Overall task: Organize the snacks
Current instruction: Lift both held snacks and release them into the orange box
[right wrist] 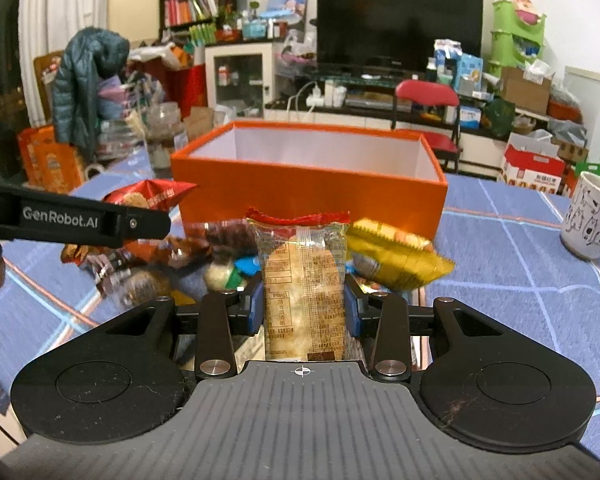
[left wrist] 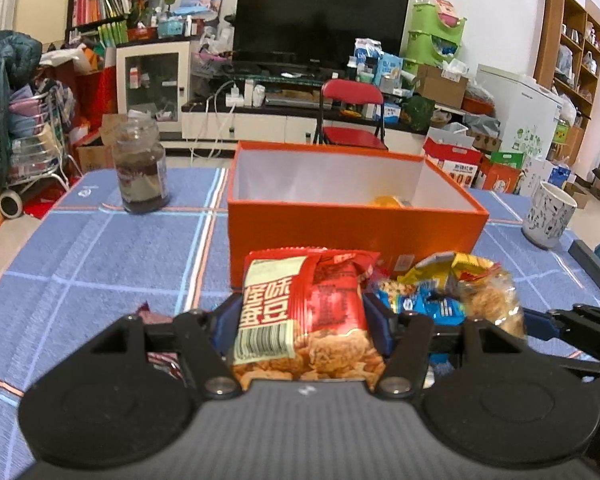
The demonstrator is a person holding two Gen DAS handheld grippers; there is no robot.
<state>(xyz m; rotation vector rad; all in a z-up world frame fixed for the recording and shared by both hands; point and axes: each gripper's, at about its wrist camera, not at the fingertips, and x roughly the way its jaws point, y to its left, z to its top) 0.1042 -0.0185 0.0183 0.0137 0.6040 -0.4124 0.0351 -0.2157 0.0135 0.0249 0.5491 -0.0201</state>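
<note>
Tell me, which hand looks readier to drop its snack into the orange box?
Probably the left. Its tongs grip a red snack packet right before the orange box. The right tongs also grip a clear cracker packet, but loose snacks lie between them and the box.

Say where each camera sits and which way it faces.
Left wrist: on the left gripper, facing the orange box; jaws clamp a red packet.
Right wrist: on the right gripper, facing the same box; jaws clamp a clear packet; the left gripper's finger shows at left.
Shared: box, mug, jar, TV.
</note>
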